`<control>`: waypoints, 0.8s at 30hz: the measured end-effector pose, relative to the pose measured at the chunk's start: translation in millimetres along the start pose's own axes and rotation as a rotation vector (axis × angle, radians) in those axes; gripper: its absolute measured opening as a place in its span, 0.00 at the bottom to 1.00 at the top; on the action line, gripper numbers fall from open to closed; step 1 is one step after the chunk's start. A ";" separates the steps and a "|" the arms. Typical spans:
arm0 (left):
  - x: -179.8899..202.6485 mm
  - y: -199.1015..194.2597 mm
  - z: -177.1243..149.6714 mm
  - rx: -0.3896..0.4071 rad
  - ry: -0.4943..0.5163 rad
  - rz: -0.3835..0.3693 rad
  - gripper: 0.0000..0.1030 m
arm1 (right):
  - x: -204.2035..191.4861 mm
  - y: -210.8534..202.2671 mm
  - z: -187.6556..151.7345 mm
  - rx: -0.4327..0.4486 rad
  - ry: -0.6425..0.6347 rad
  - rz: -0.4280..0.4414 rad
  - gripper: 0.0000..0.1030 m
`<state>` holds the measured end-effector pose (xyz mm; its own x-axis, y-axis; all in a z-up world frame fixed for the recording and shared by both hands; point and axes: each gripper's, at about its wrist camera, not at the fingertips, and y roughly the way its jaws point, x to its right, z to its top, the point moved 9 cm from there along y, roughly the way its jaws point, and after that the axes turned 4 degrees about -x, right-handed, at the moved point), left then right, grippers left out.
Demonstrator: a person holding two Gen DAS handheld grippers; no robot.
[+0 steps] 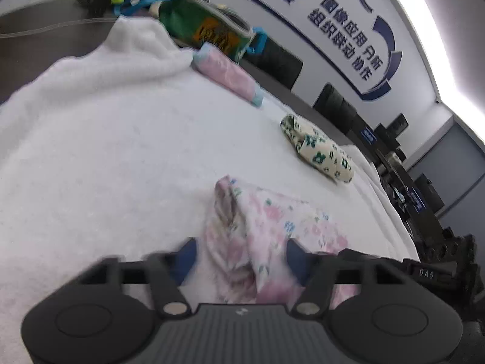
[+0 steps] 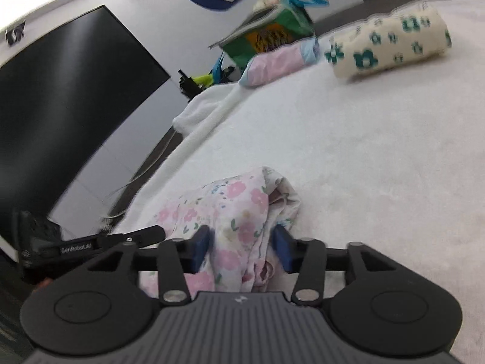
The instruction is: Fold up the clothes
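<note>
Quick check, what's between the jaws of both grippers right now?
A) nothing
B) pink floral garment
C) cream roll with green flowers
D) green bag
B: the crumpled pink floral garment sits between the open blue pads of the left gripper and right gripper; the cream flowered roll lies apart.

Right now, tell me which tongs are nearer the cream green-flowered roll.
Right. Cream roll lies ahead-right of both; right tongs sit on that side, left tongs farther left.

We count three bundles of clothing on the white blanket (image 1: 106,151): one pink floral garment (image 1: 266,227) near us, one cream roll with green flowers (image 1: 318,148) farther right, one pink roll with blue ends (image 1: 227,74) at the far side. One green bag (image 1: 206,27) stands behind it.
</note>
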<state>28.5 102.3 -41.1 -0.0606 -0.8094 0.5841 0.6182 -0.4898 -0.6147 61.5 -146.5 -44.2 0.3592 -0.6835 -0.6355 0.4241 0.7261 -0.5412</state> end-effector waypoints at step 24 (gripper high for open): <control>136.9 -16.1 93.2 0.154 0.164 -0.258 0.09 | -59.1 -76.9 76.6 0.219 -0.190 0.076 0.09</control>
<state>83.3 29.5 98.1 -0.3481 -0.7126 0.6091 0.6766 -0.6407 -0.3629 71.3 -167.6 77.1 0.5373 -0.6448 -0.5436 0.5521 0.7562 -0.3513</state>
